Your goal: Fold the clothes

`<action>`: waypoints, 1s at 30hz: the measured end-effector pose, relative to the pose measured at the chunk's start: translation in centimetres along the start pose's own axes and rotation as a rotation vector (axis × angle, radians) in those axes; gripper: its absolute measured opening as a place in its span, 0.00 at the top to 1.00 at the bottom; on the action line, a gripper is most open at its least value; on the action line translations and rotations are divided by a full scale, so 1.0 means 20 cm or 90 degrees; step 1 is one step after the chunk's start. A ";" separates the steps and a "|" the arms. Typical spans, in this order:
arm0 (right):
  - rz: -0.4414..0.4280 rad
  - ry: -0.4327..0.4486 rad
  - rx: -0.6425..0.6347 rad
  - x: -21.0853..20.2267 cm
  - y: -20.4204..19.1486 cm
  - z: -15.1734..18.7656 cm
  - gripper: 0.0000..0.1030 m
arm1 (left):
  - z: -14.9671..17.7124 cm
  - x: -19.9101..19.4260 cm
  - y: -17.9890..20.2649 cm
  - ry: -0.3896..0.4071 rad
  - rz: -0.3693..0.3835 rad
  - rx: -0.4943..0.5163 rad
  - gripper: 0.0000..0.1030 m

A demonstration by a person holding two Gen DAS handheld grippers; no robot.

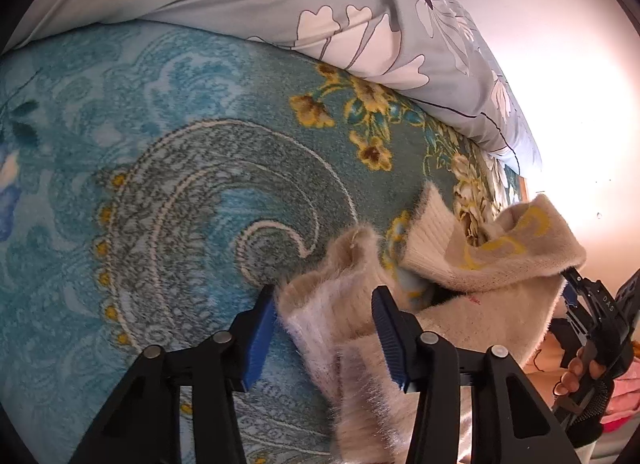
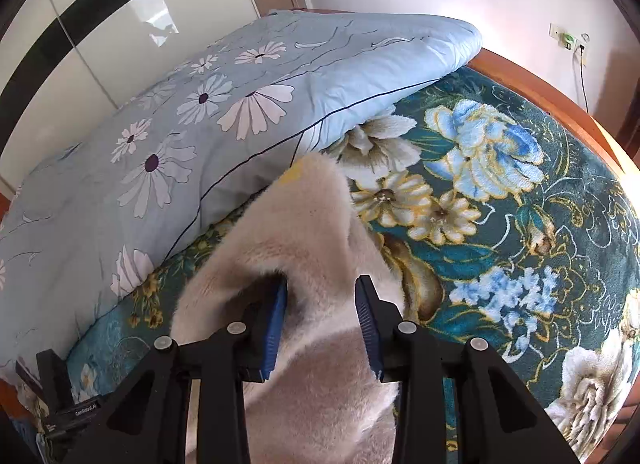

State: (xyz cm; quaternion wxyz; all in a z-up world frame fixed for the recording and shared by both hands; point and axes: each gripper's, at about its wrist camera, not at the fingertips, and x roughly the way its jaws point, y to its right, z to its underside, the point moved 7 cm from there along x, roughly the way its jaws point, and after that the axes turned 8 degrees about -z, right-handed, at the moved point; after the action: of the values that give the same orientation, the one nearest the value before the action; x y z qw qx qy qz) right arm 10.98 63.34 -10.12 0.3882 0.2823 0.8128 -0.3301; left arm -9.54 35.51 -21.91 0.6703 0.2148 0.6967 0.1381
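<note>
A fuzzy cream sweater (image 1: 500,264) with yellow lettering and a ribbed white cuff hangs bunched above the bed. My left gripper (image 1: 323,294) is shut on a thick fold of its hem, which fills the gap between the blue pads. Far right in the left wrist view, the right gripper (image 1: 570,284) sits under another part of the sweater, with a person's hand (image 1: 576,372) on its handle. In the right wrist view the sweater (image 2: 304,224) rises in a peak past my right gripper (image 2: 323,284), which is shut on it; fabric hides the left fingertip.
A teal floral blanket (image 2: 500,244) covers the bed. A folded pale blue daisy-print duvet (image 2: 200,124) lies along the far side. The wooden bed frame (image 2: 560,104) edges the right, with a wall socket (image 2: 568,38) beyond. A glossy wardrobe (image 2: 100,24) stands behind.
</note>
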 end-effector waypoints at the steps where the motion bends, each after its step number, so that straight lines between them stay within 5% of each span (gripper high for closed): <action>1: 0.008 -0.004 0.006 0.02 0.01 -0.01 0.65 | 0.00 0.00 0.00 0.000 0.000 -0.003 0.63; 6: 0.013 -0.008 0.030 0.05 0.04 -0.05 0.65 | 0.00 0.00 0.02 0.004 0.004 -0.016 0.90; 11: 0.000 -0.011 0.026 0.04 0.01 -0.05 0.85 | 0.00 -0.11 0.07 0.043 0.011 -0.010 0.92; 16: -0.050 0.015 0.018 -0.10 -0.11 -0.04 0.86 | -0.03 -0.32 0.05 0.102 0.019 -0.016 0.93; 23: -0.166 0.060 -0.024 -0.35 -0.49 -0.08 0.86 | -0.07 -0.90 -0.12 0.239 0.015 -0.012 0.93; 30: -0.323 0.071 -0.016 -0.45 -0.85 -0.06 0.86 | -0.05 -1.72 -0.40 0.418 -0.034 -0.006 0.93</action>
State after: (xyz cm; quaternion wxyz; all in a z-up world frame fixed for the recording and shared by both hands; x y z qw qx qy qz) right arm 3.08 51.83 3.31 0.2514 0.0822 0.8818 -0.3904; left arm -11.08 11.91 4.35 0.4142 0.1377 0.8804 0.1857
